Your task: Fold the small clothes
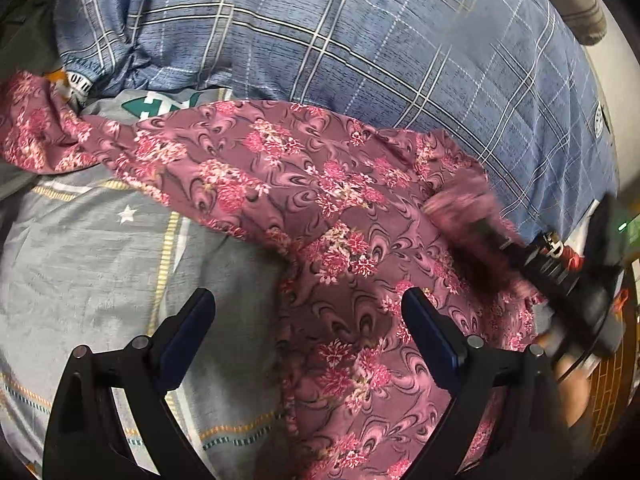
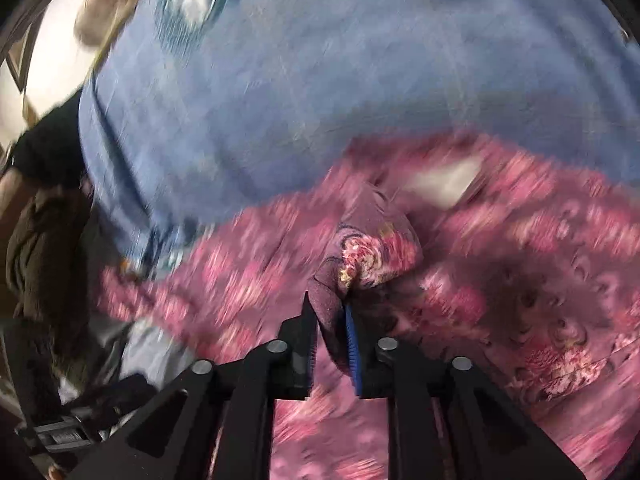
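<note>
**Left wrist view: left tongs wide open and empty, right tongs on a fold of the floral garment**

Left wrist view, left to right: grey bedsheet (image 1: 92, 264) with a star and striped bands lower left. Left gripper (image 1: 308, 304) hangs over it, jaws spread wide, nothing between the pads. The pink floral garment (image 1: 320, 200) runs from the left edge across the middle and down to the bottom centre, lying partly on the grey sheet, partly against the blue plaid blanket (image 1: 360, 40) behind it. At the right edge, the right gripper (image 1: 476, 220) is blurred, its tip at the garment's right end.

Right wrist view: heavy motion blur. A person's dark sleeve (image 2: 44, 152) at far left. Blue blanket fills the top. Right gripper's jaws stand narrowly apart with a bunched fold of the garment between the pads; cloth fills the gap and touches both. Rest of the garment spreads beneath and to the right.
</note>
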Motion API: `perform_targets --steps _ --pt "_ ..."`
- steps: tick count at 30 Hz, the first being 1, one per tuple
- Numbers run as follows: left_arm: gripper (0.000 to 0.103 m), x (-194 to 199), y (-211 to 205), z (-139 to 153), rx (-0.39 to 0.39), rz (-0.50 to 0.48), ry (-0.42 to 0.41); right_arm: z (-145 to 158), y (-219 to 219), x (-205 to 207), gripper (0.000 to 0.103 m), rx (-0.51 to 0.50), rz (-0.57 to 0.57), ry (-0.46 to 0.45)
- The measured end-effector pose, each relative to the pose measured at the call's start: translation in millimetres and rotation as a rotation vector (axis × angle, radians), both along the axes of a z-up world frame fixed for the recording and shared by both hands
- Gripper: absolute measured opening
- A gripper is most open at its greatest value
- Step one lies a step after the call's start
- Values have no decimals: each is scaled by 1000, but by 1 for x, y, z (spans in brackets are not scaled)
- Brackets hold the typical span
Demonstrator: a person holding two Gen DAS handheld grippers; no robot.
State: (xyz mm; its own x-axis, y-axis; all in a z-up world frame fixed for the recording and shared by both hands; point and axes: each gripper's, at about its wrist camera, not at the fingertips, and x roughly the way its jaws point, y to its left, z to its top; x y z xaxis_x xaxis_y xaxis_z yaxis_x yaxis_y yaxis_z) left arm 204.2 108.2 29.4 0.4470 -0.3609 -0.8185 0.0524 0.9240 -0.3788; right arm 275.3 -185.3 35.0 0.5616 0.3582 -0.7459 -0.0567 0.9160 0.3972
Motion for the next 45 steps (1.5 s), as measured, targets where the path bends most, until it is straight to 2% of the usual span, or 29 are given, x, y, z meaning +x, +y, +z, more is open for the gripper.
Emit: perform_targets --steps 3,6,8,11,14,16,17,18,20,23,26,28,29,30,32,33,34,35,36,38,39,41,43,44,45 --pt "95 0 -5 -2 -11 -5 15 -17 11 -16 30 41 42 59" --pt "95 5 -29 -6 -24 -42 44 -20 -10 -45 32 141 31 72" --pt "95 8 -50 -9 -28 -72 54 -18 -42 -65 41 190 -29 56" --pt "95 19 -91 -17 -49 -124 87 -18 -101 -90 41 238 -143 52" --pt "95 33 -118 -30 -64 -120 139 -21 -156 -112 41 276 -248 46" --pt "66 42 -128 -32 -50 -91 128 -24 -189 -126 41 309 -323 35" --pt "21 48 -131 -31 -40 -94 126 -26 -204 -131 41 331 -358 30" --pt "7 53 -131 -30 -61 -101 146 -26 -221 -135 41 358 -388 22" --pt "7 53 -119 -23 -109 -63 131 -31 -243 -137 44 431 -443 3" --pt "7 48 -104 -9 -101 -54 83 -42 -263 -128 53 568 -500 -17" --pt "7 47 -95 -3 -77 -54 76 -59 -275 -108 53 699 -551 -5" --pt "7 48 -91 1 -69 -57 70 -65 -286 -101 44 756 -608 3" --pt "7 49 -88 3 -68 -54 64 -62 -291 -98 9 771 -624 -10" --pt "7 49 -85 5 -75 -54 59 -57 -294 -98 3 753 -631 -22" --pt "11 51 -82 0 -80 -51 60 -39 -297 -103 3 694 -635 -101" --pt "15 52 -84 -7 -58 -47 66 -36 -296 -105 3 640 -631 -109" --pt "16 54 -86 -20 -17 -45 83 -38 -291 -102 3 564 -631 -88" --pt "17 55 -87 -31 20 -42 111 -47 -286 -98 3 507 -624 -30" --pt "17 56 -86 -44 49 -38 149 -57 -285 -95 3 492 -612 18" --pt "17 48 -73 -43 -8 -31 123 -66 -286 -106 2 532 -589 27" --pt "18 44 -63 -38 -21 -22 136 -60 -286 -114 10 520 -586 23" --pt "18 34 -44 -26 -82 -5 117 -45 -281 -126 12 486 -568 -6" --pt "18 28 -30 -10 -121 18 81 -26 -269 -131 12 460 -510 -78" --pt "19 28 -27 -1 -132 26 66 -15 -258 -129 12 428 -479 -110" --pt "27 30 -29 5 -142 25 55 -9 -249 -123 15 401 -450 -128"
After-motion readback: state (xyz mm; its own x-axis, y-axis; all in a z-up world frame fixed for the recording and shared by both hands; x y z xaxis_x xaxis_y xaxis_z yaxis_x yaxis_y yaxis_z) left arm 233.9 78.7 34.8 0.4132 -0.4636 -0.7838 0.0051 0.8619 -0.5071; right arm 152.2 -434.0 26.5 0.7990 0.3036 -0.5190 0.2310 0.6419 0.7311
